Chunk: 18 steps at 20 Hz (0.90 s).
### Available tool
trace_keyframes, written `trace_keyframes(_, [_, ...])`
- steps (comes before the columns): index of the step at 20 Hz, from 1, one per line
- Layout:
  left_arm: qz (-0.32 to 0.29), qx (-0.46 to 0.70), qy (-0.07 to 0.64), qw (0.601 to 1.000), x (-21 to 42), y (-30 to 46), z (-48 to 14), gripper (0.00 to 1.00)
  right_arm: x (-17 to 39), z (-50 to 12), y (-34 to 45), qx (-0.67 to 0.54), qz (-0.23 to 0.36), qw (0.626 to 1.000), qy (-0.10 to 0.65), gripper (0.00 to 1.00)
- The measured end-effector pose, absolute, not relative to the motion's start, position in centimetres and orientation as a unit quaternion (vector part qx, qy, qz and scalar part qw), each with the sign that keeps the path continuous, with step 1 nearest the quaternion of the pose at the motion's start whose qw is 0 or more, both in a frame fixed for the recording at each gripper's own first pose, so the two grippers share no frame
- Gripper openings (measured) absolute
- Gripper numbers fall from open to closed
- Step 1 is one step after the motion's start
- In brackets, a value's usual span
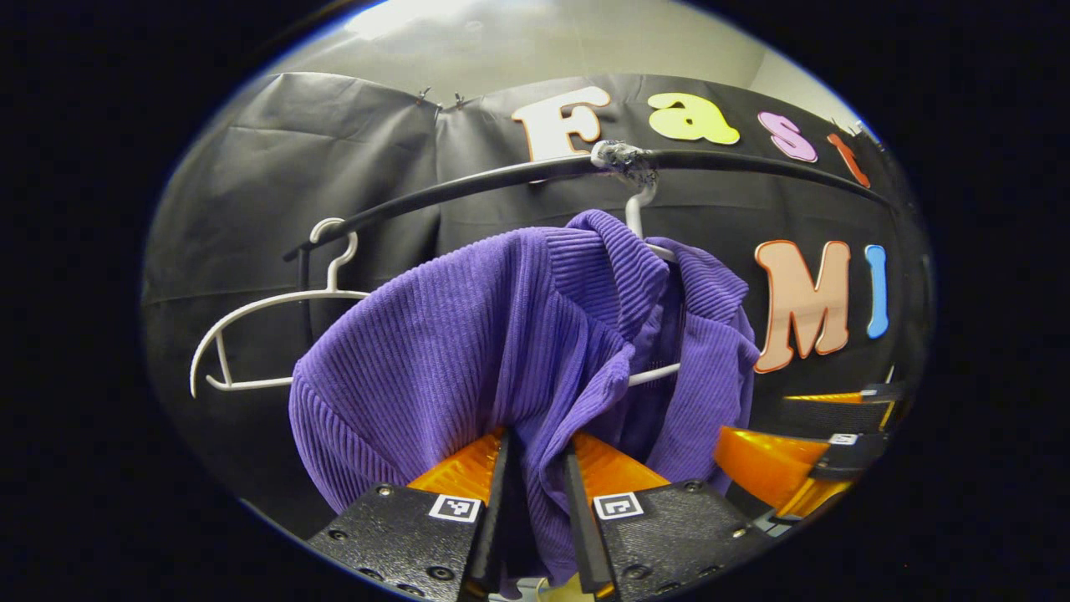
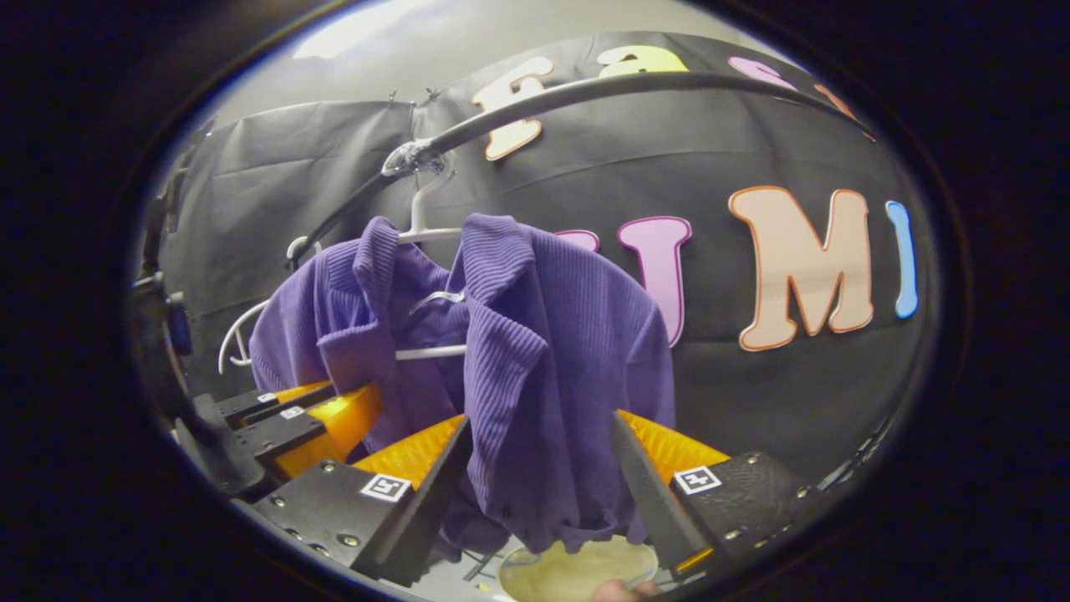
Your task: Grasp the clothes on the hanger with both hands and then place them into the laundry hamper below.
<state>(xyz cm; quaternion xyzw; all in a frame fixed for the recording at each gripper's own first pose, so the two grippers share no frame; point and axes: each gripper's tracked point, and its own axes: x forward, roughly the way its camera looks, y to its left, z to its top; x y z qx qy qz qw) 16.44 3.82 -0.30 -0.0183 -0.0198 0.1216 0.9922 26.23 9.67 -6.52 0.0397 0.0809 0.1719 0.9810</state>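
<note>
- The purple ribbed garment (image 1: 501, 334) hangs on a white hanger (image 1: 644, 251), which hooks over the black rail (image 1: 468, 180).
- Left gripper (image 1: 535, 485): jaws narrow, a fold of the garment's front pinched between them, below the hanger's bar.
- Right gripper (image 2: 535, 477): jaws wide, the garment's other front panel hanging down between them; whether either finger touches the cloth cannot be told.
- In the left gripper view, an empty white hanger (image 1: 259, 334) hangs on the rail left of the garment.
- Under the garment's hem a pale round rim (image 2: 577, 573) shows, too partial to identify.
- Black cloth wall behind the rail, pale ceiling above.
</note>
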Motion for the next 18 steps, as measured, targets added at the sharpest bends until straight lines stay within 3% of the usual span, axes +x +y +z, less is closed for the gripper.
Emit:
trace_keyframes(3, [0.098,-0.014,-0.019,0.995,16.4,3.7,-0.5,0.29,28.5,-7.3,10.9,0.043,0.175,0.980,0.081,0.99])
trace_keyframes(6, [0.070,-0.019,-0.002,0.997,16.2,3.2,-0.9,0.13,30.7,-8.6,10.6,0.042,0.154,0.982,0.100,0.99])
trace_keyframes(7, [0.064,-0.023,0.000,0.998,16.2,3.1,-0.7,0.05,31.3,-8.5,10.7,0.050,0.156,0.981,0.105,0.93])
trace_keyframes(8, [0.058,-0.027,0.001,0.998,16.2,3.0,-0.5,0.04,31.3,-8.4,10.8,0.065,0.164,0.977,0.118,0.93])
trace_keyframes(11, [0.030,-0.032,0.014,0.999,15.7,2.4,-0.7,0.03,32.1,-8.3,10.2,0.086,0.151,0.976,0.131,0.00])
trace_keyframes(12, [0.021,-0.029,0.013,0.999,15.6,2.1,-0.6,0.03,31.3,-8.1,10.2,0.078,0.156,0.975,0.137,0.11])
trace_keyframes(13, [0.008,-0.024,0.022,0.999,15.5,1.6,-0.7,0.03,31.3,-7.9,10.0,0.067,0.153,0.977,0.132,0.12])
trace_keyframes(14, [-0.003,-0.016,0.028,0.999,15.3,1.5,-0.9,0.01,30.4,-7.6,9.6,0.067,0.149,0.978,0.126,0.11])
trace_keyframes(15, [-0.013,-0.013,0.028,0.999,14.7,1.2,-0.7,0.00,29.8,-7.1,9.9,0.078,0.163,0.974,0.133,0.00])
trace_keyframes(18, [-0.036,-0.024,0.026,0.999,12.8,1.0,0.3,0.01,28.4,-7.4,9.0,0.083,0.136,0.978,0.132,0.02])
